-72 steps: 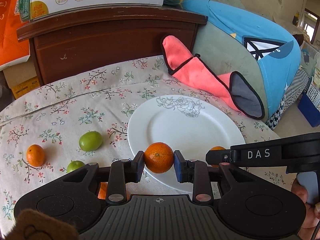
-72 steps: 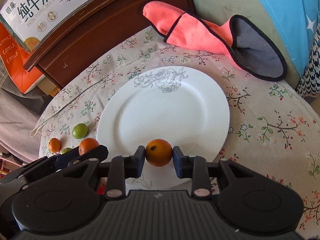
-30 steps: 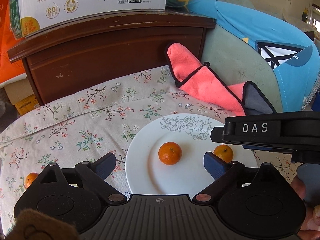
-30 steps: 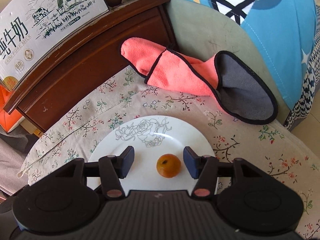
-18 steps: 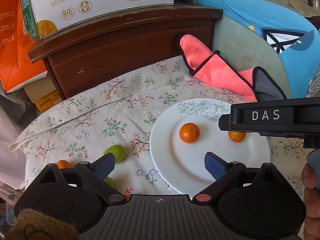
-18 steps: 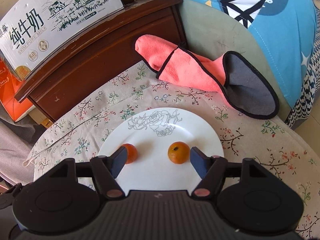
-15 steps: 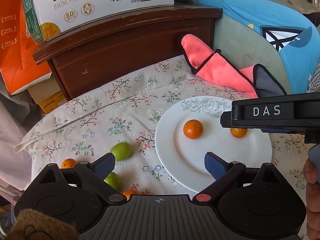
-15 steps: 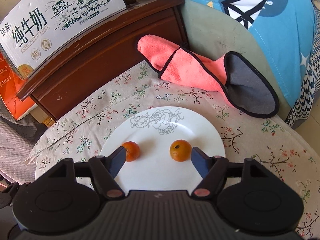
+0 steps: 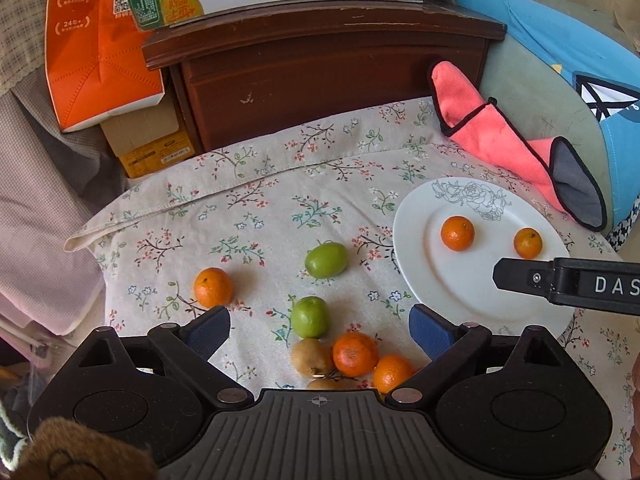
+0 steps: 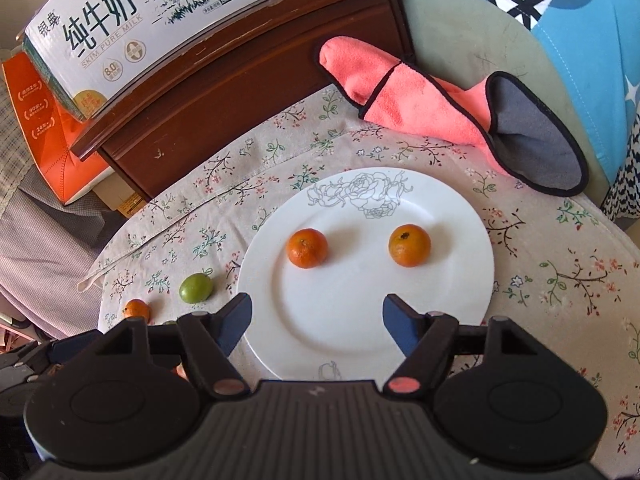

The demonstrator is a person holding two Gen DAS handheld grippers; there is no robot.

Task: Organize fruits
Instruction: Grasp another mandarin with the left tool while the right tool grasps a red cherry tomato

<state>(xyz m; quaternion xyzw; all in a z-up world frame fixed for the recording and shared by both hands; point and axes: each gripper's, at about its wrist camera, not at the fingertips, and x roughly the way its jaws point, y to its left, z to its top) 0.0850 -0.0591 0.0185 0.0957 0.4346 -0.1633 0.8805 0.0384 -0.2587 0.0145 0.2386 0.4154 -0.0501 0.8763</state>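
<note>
A white plate [image 9: 480, 300] [image 10: 360, 340] with a rose print holds two oranges, the left orange [image 9: 457, 233] [image 10: 307, 248] and the right orange [image 9: 527, 243] [image 10: 409, 245]. My left gripper [image 9: 319, 330] is open and empty above a cluster of loose fruit on the floral cloth: two green fruits [image 9: 326, 259] [image 9: 310, 317], two oranges [image 9: 355, 354] [image 9: 392, 373], a brownish fruit [image 9: 311, 357]. A lone orange [image 9: 213, 287] lies further left. My right gripper [image 10: 316, 316] is open and empty over the plate's near rim.
A pink and grey cloth [image 9: 504, 140] [image 10: 420, 96] lies behind the plate against a blue cushion [image 10: 568, 20]. A dark wooden cabinet [image 9: 320, 76] with a milk carton box [image 10: 152, 12] stands at the back. An orange box [image 9: 92, 40] stands at the left.
Both grippers let go of their oranges onto the plate and opened. Both pulled back, and the left one swung left so the loose fruit cluster now lies between its fingers.
</note>
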